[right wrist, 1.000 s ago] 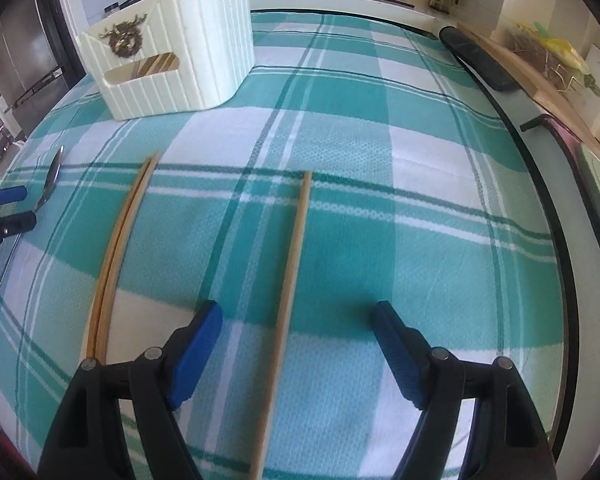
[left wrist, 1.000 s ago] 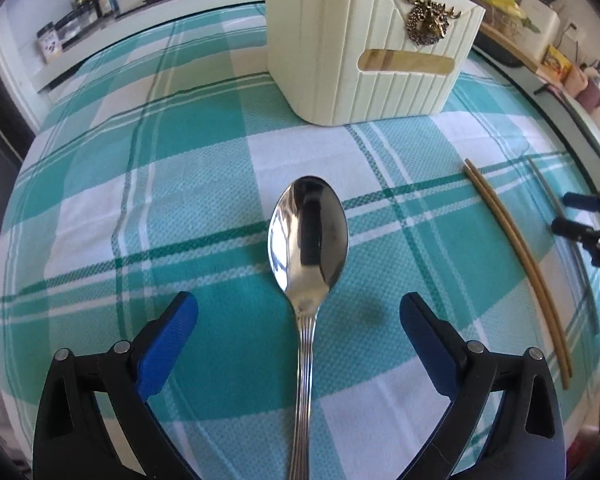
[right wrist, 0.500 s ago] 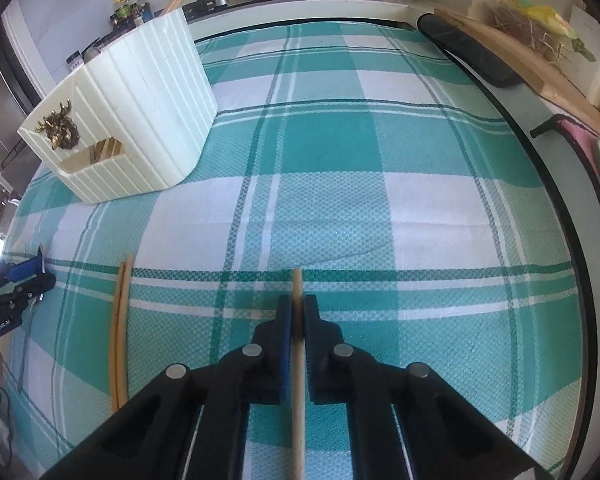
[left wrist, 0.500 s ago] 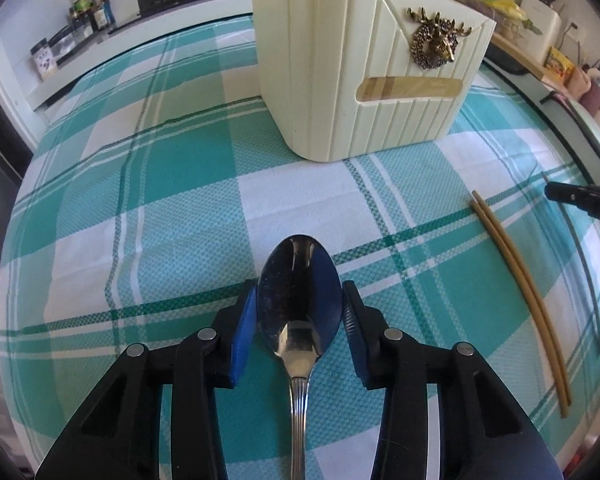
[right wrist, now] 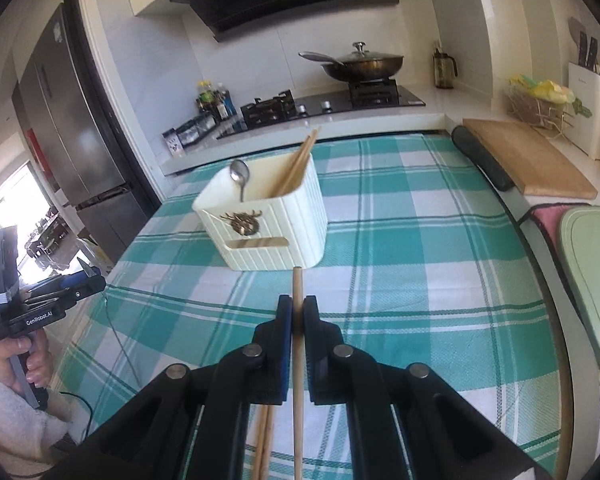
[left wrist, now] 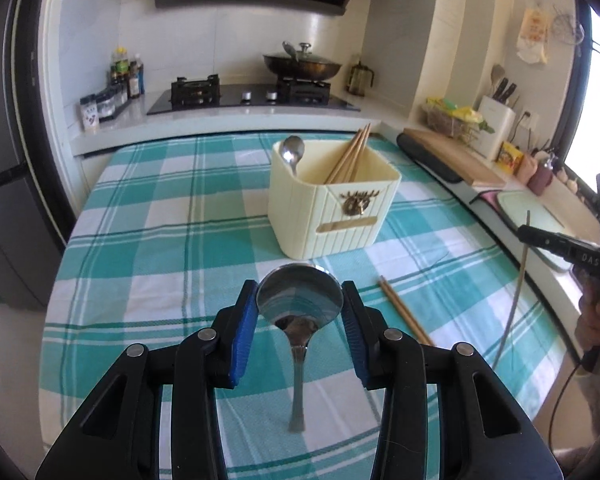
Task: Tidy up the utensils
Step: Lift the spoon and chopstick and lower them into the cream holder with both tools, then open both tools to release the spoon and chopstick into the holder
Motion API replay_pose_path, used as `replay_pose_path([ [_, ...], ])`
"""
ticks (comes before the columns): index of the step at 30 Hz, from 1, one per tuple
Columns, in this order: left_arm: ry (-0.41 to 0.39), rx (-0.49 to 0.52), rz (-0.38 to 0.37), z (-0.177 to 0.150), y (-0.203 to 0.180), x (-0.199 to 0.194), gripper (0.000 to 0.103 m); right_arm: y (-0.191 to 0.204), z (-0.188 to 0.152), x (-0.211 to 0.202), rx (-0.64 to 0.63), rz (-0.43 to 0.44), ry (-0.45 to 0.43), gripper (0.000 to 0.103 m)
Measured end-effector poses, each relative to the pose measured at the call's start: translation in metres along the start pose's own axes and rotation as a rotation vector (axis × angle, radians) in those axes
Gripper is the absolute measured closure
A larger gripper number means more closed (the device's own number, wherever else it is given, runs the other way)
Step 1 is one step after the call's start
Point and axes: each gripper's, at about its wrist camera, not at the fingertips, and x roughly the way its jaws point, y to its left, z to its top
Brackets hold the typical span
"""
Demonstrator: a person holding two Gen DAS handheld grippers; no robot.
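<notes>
- The left gripper [left wrist: 299, 312] is clenched on a metal spoon [left wrist: 299, 302], blue pads against both sides of the bowl; the handle hangs down toward the checked tablecloth [left wrist: 148, 248], its end apparently clear of the cloth, though that is hard to judge.
- The right gripper [right wrist: 298, 320] grasps a single wooden chopstick [right wrist: 297, 380], whose tip pokes just past the pads; its lower end runs out of frame.
- A loose pair of chopsticks [left wrist: 404, 314] lies on the cloth between the two grippers, partly hidden behind the gripper bodies.
- The cream utensil holder [left wrist: 332, 216] stands upright further back on the table, already holding another spoon [left wrist: 293, 152] and several chopsticks [left wrist: 350, 158]; their lower parts are hidden inside.
</notes>
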Motion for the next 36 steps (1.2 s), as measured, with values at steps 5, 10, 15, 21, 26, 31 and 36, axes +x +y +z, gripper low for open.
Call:
replay_pose_path([
  [5, -0.063, -0.011, -0.036, 0.016, -0.005, -0.026, 0.061, 0.025, 0.01, -0.025, -0.071, 0.008, -0.08, 0.097],
  [10, -0.083, -0.025, -0.078, 0.041, -0.006, -0.034, 0.061, 0.039, 0.033, -0.044, -0.102, 0.017, -0.16, 0.097],
  [15, -0.106, -0.028, -0.128, 0.071, -0.01, -0.042, 0.062, 0.046, 0.057, -0.049, -0.122, 0.017, -0.203, 0.097],
  [21, -0.177, -0.007, -0.144, 0.123, -0.018, -0.048, 0.062, 0.053, 0.096, -0.047, -0.152, 0.006, -0.254, 0.097],
  [26, -0.258, 0.004, -0.128, 0.174, -0.024, -0.04, 0.061, 0.064, 0.141, -0.048, -0.181, 0.0, -0.345, 0.097],
  [31, -0.339, -0.001, -0.066, 0.209, -0.025, -0.01, 0.061, 0.076, 0.178, -0.037, -0.203, -0.016, -0.451, 0.097],
  [36, -0.253, -0.036, -0.05, 0.214, -0.019, 0.052, 0.062, 0.074, 0.188, 0.02, -0.201, -0.031, -0.415, 0.097],
])
